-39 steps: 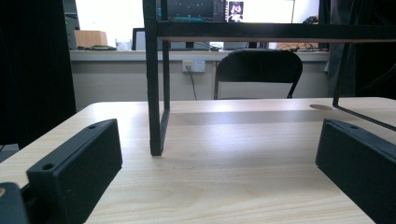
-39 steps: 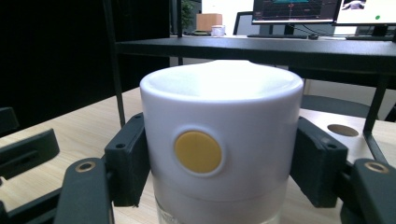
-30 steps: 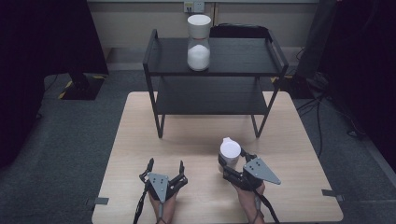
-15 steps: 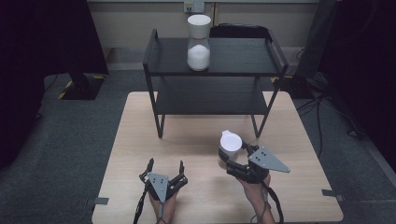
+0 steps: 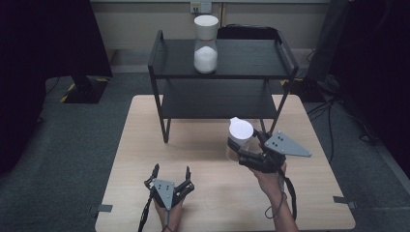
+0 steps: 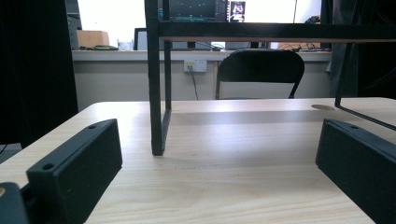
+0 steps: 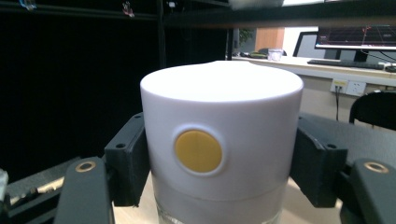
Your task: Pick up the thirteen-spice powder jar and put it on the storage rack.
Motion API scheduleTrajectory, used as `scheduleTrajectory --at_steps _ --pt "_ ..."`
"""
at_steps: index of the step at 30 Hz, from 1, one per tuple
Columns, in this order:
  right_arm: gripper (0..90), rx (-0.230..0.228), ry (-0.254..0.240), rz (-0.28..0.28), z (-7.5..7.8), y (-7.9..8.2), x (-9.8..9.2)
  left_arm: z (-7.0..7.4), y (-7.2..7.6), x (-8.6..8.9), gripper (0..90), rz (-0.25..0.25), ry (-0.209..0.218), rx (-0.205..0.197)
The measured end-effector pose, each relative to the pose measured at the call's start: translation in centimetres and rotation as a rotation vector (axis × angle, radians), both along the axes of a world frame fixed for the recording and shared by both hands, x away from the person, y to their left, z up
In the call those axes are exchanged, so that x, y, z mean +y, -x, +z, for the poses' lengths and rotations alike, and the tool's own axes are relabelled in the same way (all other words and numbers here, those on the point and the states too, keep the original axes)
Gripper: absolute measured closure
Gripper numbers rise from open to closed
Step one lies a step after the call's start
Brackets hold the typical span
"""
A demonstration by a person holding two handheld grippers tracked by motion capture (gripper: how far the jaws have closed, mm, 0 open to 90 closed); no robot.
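Pale wood bench (image 5: 203, 159) nearest. Left tool (image 5: 168, 181) rests low on it, jaws wide apart, holds nothing. Right tool (image 5: 247, 153) grips white-lidded jar (image 5: 240, 137) by both sides, jaws tight on lid (image 7: 221, 135), yellow dot facing camera. Jar sits just in front of black shelf rack (image 5: 220, 92), near its right leg. Second white-topped jar (image 5: 206, 44) stands on top shelf. Likely job: lift jar onto rack. Keep jar straight, go slow, miss leg.

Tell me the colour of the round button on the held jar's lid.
Yellow button on a white lid; right gripper view.
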State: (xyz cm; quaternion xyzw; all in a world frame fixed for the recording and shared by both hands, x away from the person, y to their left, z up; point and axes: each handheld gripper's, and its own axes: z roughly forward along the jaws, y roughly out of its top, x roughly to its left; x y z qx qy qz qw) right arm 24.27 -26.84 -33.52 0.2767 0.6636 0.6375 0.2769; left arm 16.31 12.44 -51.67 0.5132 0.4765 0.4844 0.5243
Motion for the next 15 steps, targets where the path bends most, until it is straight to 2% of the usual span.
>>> scheduleTrajectory --at_steps 5,9,12,14,15 --pt "29.8 -0.004 0.014 0.012 3.4 -1.5 -0.5 0.0 0.0 0.0 0.0 0.002 0.001 0.000" --pt "29.8 -0.017 -0.018 0.026 5.8 -3.0 -1.1 0.0 0.0 0.0 0.0 0.002 0.001 0.000" --pt "29.8 -0.027 -0.020 0.014 7.8 -4.1 -1.1 0.0 0.0 0.0 0.0 0.002 0.001 0.000" --pt "29.8 -0.048 -0.025 -0.020 9.5 -4.6 -0.7 0.0 0.0 0.0 0.0 0.002 0.001 0.000" --pt "29.8 -0.048 -0.025 -0.020 9.5 -4.6 -0.7 0.0 0.0 0.0 0.0 0.002 0.001 0.000"
